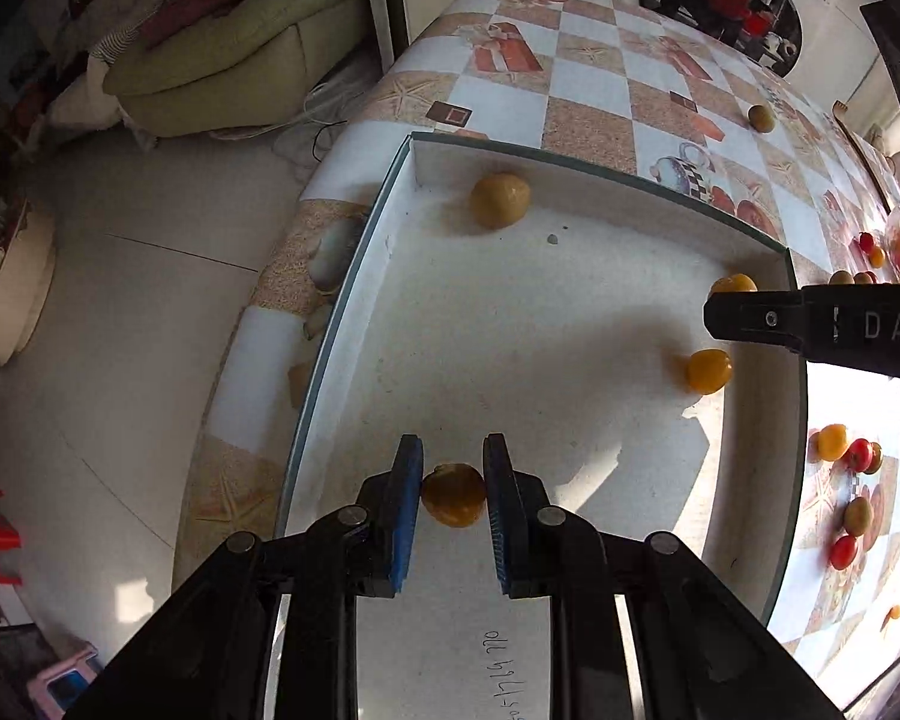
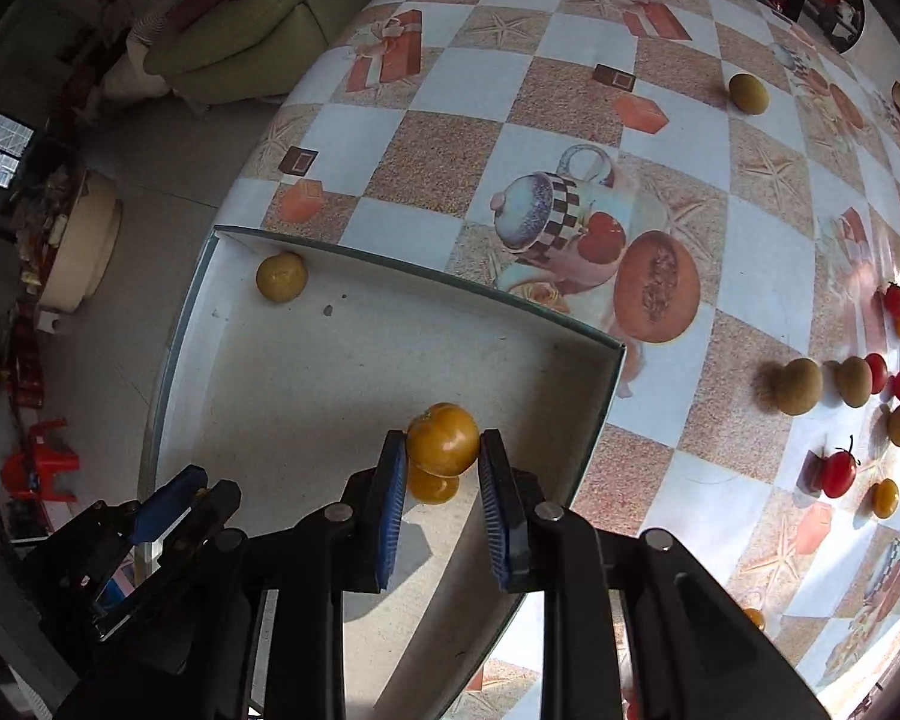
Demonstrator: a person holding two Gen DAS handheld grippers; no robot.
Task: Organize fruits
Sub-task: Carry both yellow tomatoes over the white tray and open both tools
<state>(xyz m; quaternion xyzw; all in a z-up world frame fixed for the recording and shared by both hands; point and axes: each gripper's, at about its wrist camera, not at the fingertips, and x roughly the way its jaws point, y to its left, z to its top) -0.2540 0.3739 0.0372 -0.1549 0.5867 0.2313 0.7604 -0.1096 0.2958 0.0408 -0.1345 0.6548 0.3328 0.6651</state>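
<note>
A shallow white tray (image 1: pixel 570 180) sits at the table's near corner. My left gripper (image 1: pixel 453 474) is over the tray's near part, shut on a small orange tomato (image 1: pixel 453 495). My right gripper (image 2: pixel 443 456) is over the tray's right side, shut on a yellow-orange tomato (image 2: pixel 443 439); it shows in the left wrist view (image 1: pixel 750 315) with that tomato (image 1: pixel 732 284) behind its finger. A yellow tomato (image 2: pixel 432 487) lies on the tray floor below it, also in the left wrist view (image 1: pixel 709 370). A dull yellow fruit (image 1: pixel 500 201) lies in the far corner, also in the right wrist view (image 2: pixel 281 276).
Loose fruit lies on the checked tablecloth right of the tray: red tomatoes (image 2: pixel 838 472), yellow ones (image 2: pixel 885 498) and brownish-green round fruits (image 2: pixel 798 386). One green fruit (image 2: pixel 748 93) lies alone far back. A green sofa (image 1: pixel 234 42) and tiled floor (image 1: pixel 120 300) lie left of the table.
</note>
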